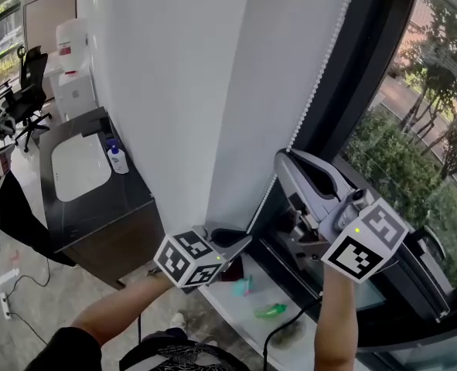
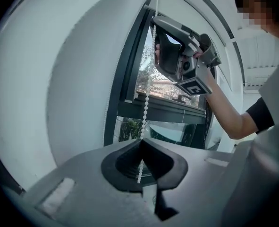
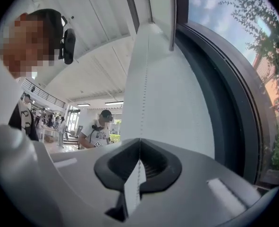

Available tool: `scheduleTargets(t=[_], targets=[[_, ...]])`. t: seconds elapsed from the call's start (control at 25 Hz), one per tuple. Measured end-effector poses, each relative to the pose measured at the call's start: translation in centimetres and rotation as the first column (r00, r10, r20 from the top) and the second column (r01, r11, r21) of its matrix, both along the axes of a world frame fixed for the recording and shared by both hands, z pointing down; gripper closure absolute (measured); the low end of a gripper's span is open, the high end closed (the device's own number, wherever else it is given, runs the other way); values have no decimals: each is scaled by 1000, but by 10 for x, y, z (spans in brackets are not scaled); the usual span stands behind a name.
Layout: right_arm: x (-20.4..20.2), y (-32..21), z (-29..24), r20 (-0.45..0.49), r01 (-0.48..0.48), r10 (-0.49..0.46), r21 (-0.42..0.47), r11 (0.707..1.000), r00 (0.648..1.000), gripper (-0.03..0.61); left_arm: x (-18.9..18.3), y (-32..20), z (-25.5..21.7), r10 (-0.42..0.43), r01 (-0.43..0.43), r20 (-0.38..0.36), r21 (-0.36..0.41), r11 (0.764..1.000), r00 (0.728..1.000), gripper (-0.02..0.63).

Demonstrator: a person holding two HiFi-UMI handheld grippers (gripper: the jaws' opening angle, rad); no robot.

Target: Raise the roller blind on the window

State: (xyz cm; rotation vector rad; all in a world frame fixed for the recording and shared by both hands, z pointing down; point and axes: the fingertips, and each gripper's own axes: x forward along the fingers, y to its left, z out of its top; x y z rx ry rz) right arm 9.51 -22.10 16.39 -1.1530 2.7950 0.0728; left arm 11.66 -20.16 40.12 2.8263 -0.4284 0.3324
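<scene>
Bead chain (image 1: 312, 91): thin, light, limp string of small beads, hanging beside the roller blind (image 1: 274, 76) at the window frame. Probably slippery, so best pinched squarely across the beads. Left gripper (image 1: 240, 242) pinches it low and right gripper (image 1: 284, 159) higher, both clamped on it.

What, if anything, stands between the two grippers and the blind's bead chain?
Nothing visible does. The left gripper and the right gripper are each shut on the bead chain, which runs through their closed jaws. The right gripper grips it higher up than the left.
</scene>
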Motion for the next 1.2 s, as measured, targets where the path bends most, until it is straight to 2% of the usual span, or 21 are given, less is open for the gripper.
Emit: scheduleTargets(t=[0.08, 0.16, 0.24, 0.36, 0.48, 0.68, 0.96, 1.12, 1.16, 1.2], targets=[[1, 3, 0, 17, 18, -18, 2, 1000, 1000, 572, -1, 4, -1, 22, -21, 10, -5, 1000, 1000, 603], [9, 5, 1, 34, -5, 5, 23, 1000, 999, 572, -3, 10, -11, 33, -33, -4, -13, 999, 999, 600], [17, 9, 2, 54, -16, 14, 35, 999, 998, 572, -9, 12, -40, 28, -29, -95, -5, 1000, 995, 549], [19, 12, 15, 32, -22, 21, 28, 999, 999, 572, -24, 5, -103, 2, 11, -259, 48, 999, 966, 529], [18, 9, 44, -10, -33, 33, -18, 999, 999, 572, -32, -3, -156, -11, 50, -328, 109, 993, 945, 529], [5, 13, 125, -98, -25, 10, -147, 989, 995, 572, -19, -4, -189, 15, 51, -319, 197, 979, 948, 528], [7, 20, 222, -144, -53, 8, -313, 948, 990, 572, -3, -9, -190, 23, 44, -299, 214, 976, 954, 529], [8, 23, 237, -148, -63, 11, -349, 935, 989, 572, 2, -9, -189, 29, 39, -268, 244, 969, 963, 546], [9, 24, 236, -151, -63, 10, -348, 935, 988, 572, 4, -9, -189, 27, 41, -260, 251, 967, 965, 598], [9, 25, 235, -148, -55, 3, -349, 936, 989, 572, 5, -9, -189, 28, 38, -255, 249, 968, 966, 604]])
